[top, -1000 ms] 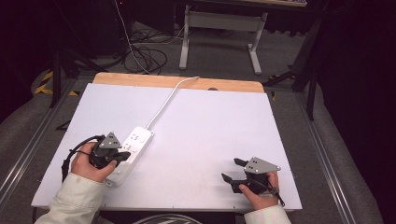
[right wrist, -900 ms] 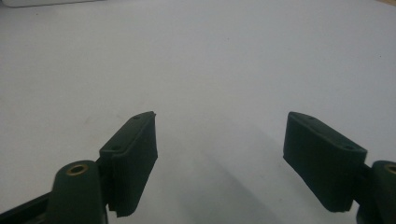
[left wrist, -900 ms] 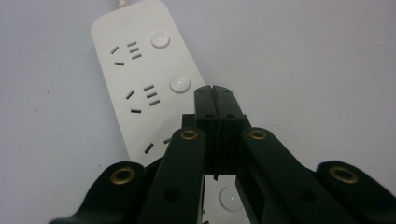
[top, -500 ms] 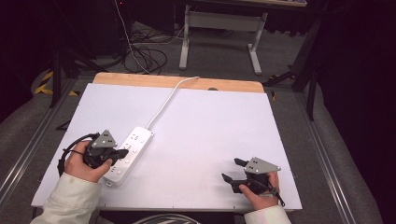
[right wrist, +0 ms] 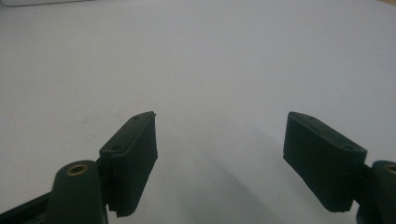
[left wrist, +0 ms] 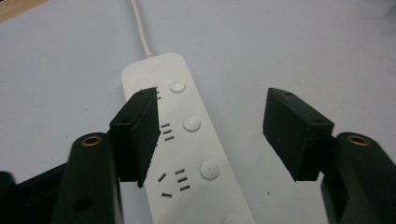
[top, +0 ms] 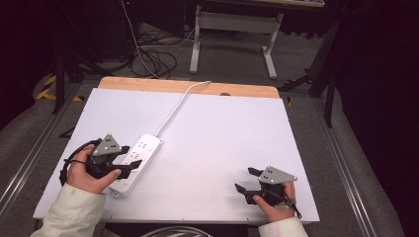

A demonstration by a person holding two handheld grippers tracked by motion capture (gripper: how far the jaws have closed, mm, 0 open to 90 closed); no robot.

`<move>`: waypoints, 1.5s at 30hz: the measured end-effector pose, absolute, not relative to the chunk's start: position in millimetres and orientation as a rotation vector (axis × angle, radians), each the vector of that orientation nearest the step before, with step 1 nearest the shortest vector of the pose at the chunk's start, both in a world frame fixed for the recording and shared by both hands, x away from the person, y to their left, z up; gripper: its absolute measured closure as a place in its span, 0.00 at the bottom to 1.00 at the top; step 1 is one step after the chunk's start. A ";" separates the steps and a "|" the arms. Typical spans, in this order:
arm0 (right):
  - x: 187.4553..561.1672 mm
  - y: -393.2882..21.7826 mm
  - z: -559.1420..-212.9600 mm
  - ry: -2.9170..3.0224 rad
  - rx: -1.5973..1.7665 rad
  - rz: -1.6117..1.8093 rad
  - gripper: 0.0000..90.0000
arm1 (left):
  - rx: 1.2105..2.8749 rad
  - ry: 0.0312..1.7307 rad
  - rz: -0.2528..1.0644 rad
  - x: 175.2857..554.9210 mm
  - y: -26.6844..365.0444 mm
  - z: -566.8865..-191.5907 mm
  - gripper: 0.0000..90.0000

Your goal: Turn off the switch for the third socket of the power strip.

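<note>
No readable text, label, brand or number anywhere; none on the white plastic power strip [left wrist: 187, 154] or the white tabletop [top: 222, 133].

The left hand-held gripper [left wrist: 210, 135] has just been opening, jaws apart; the right hand-held gripper [right wrist: 219, 154] rests low, jaws spread.

The power strip [top: 135, 162] is white, with round white buttons and dark slot openings set in groups of three and five along its face; its cord [top: 179, 104] is white too. The worktop [top: 217, 133] is a plain pale white-grey sheet, with a light wood strip along its far edge. The left gripper [left wrist: 210, 135] has black jaws with brass-coloured screw holes; the right gripper [right wrist: 219, 158] shows the same black and brass. Both grippers carry grey three-cornered plates. The sleeves [top: 74, 212] are cream.
</note>
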State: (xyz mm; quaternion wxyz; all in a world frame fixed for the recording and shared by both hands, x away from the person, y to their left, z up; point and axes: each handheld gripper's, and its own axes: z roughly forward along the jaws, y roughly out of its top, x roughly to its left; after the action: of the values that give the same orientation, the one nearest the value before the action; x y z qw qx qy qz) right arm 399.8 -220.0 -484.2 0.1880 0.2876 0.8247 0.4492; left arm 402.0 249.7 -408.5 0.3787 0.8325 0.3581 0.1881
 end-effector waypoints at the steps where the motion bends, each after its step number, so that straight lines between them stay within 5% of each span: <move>1: 399.9 -220.1 -484.1 2.320 0.809 1.264 0.29 | 2.121 0.901 0.492 401.6 250.3 -408.1 0.35; 9: 399.7 -220.9 -484.1 2.318 0.810 1.266 0.29 | 2.039 0.855 0.506 396.6 261.8 -403.1 0.18; 45: 399.0 -221.1 -483.6 2.322 0.798 1.269 0.29 | 1.812 0.803 0.614 356.2 335.1 -453.1 0.08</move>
State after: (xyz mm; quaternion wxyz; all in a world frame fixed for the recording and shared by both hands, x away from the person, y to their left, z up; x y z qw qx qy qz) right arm 399.0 -221.1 -483.6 0.1877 0.2835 0.8252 0.4511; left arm 356.2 335.1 -453.1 0.5084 0.7520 0.3333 0.2549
